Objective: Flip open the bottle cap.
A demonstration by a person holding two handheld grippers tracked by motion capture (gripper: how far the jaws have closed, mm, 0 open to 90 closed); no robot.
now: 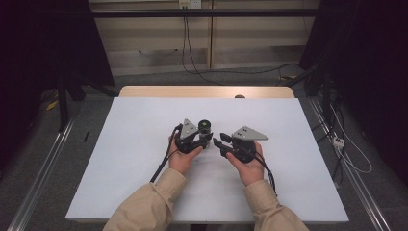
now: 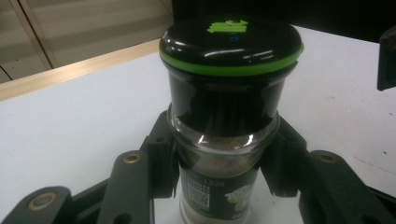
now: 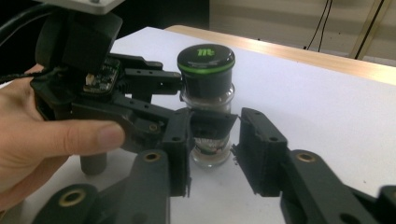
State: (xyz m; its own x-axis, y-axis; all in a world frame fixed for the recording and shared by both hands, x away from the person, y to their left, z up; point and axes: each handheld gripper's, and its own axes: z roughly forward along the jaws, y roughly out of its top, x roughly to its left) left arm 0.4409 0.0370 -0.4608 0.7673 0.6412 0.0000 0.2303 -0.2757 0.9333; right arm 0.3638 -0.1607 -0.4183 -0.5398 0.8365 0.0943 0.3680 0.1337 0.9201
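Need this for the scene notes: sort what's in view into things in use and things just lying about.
In use:
spice jar
left gripper, shut on the jar
right gripper, open beside it
white table

Lying about:
floor cables
wall socket
power strip

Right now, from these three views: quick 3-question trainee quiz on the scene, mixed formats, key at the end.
1. True or false: the left gripper is shut on the spice jar.
2. Multiple choice: the jar's lid is A) red with a white ring, B) black with a green ring, C) bare metal.
3. Short answer: do the right gripper's pads press on the jar?

Key
1. True: its jaws clamp the glass body just below the black cap, and the jar stands upright on the white table.
2. B.
3. No: in the right gripper view its jaws stand to either side in front of the jar, with gaps showing.
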